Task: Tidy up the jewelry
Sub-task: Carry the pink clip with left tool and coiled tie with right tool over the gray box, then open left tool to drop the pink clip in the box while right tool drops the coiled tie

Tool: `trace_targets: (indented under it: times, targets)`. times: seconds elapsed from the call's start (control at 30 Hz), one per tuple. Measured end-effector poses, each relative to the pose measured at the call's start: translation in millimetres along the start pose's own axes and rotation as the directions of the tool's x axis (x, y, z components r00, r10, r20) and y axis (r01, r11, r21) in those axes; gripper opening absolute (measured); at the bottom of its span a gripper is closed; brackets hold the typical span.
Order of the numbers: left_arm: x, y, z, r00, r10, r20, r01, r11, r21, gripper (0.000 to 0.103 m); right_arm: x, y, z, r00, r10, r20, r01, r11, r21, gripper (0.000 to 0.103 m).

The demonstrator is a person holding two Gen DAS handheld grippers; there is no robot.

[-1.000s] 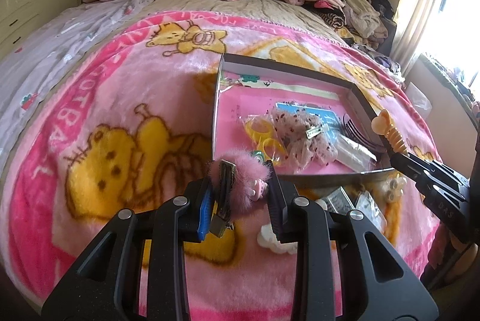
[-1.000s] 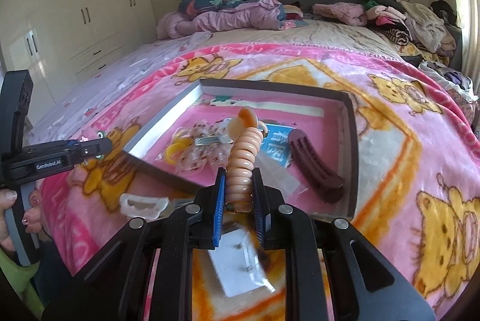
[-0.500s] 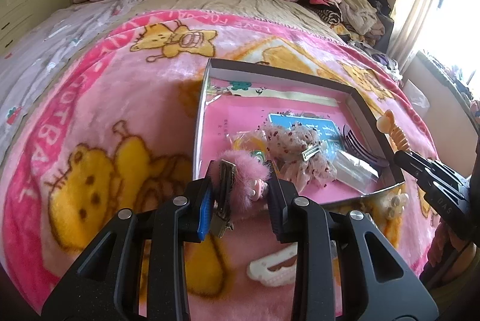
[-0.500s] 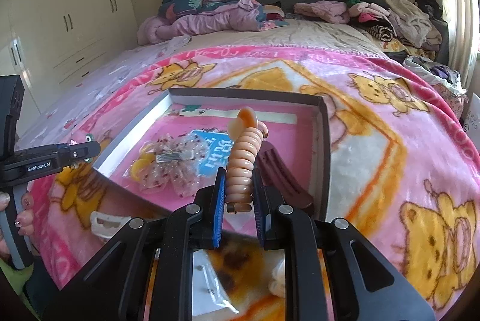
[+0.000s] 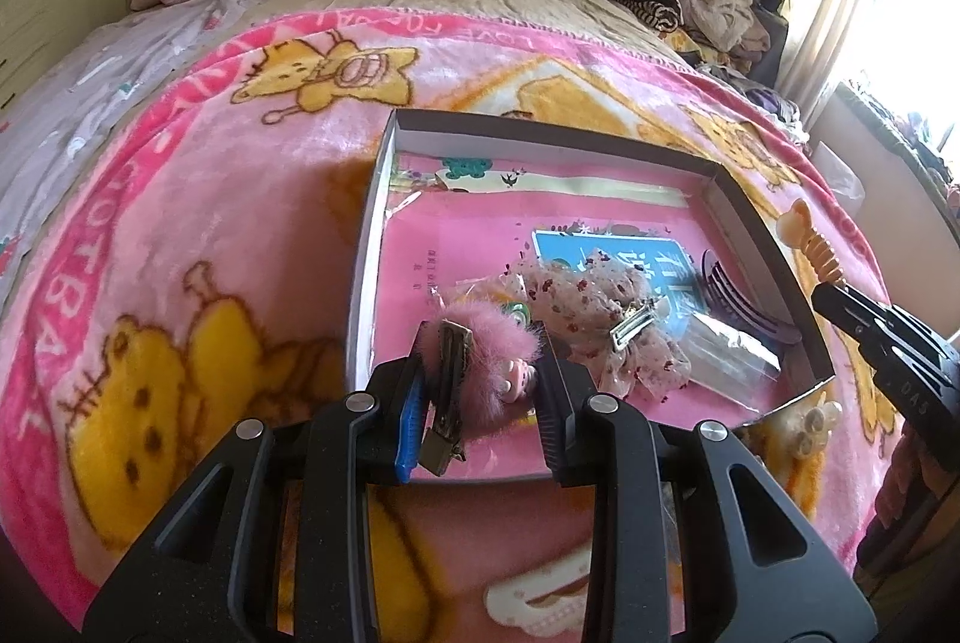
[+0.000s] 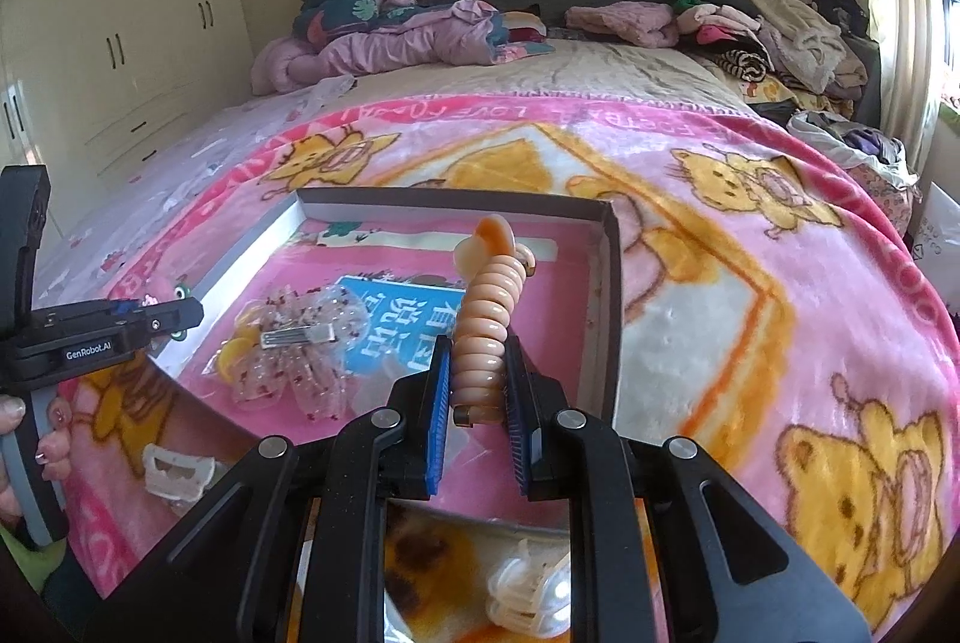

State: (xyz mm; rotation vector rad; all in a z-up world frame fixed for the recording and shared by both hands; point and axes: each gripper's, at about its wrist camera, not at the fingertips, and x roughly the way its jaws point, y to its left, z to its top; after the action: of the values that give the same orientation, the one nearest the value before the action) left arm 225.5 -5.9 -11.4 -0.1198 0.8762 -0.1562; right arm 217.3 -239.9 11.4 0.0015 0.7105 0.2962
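My left gripper (image 5: 483, 391) is shut on a pink furry hair clip (image 5: 486, 349) and holds it over the near left part of the shallow box (image 5: 372, 235). My right gripper (image 6: 477, 394) is shut on a peach ribbed hair clip (image 6: 486, 319) and holds it over the box's (image 6: 609, 295) near right part; it also shows in the left wrist view (image 5: 816, 253). In the box lie a sheer dotted bow with a metal clip (image 5: 594, 313), a blue card (image 6: 396, 313), a dark comb clip (image 5: 744, 307) and a clear bag (image 5: 726, 361).
The box sits on a pink cartoon blanket (image 5: 180, 235) on a bed. White hair clips (image 6: 174, 472) and a beige claw clip (image 5: 810, 421) lie on the blanket near the box's front edge. Piled clothes (image 6: 780, 30) fill the far right; wardrobes (image 6: 120, 24) stand left.
Both grippers have moved forward with their clips, from before the box's near edge to over its inside. The loose clips on the blanket now lie beneath and behind them.
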Motion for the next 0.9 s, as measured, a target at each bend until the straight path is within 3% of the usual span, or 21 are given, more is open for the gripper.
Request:
trace_targets:
  times: [0.47, 0.9]
  targets:
    - [22, -2, 0, 1.0, 0.011, -0.029, -0.01, 1.0, 0.019, 0.025, 35, 5, 0, 0.998, 0.005, -0.056, -0.005, 1.0, -0.001, 0.017]
    - [18, -2, 0, 1.0, 0.006, -0.019, -0.006, 1.0, 0.025, 0.057, 48, 18, -7, 0.995, 0.029, -0.094, -0.03, 1.0, -0.004, 0.017]
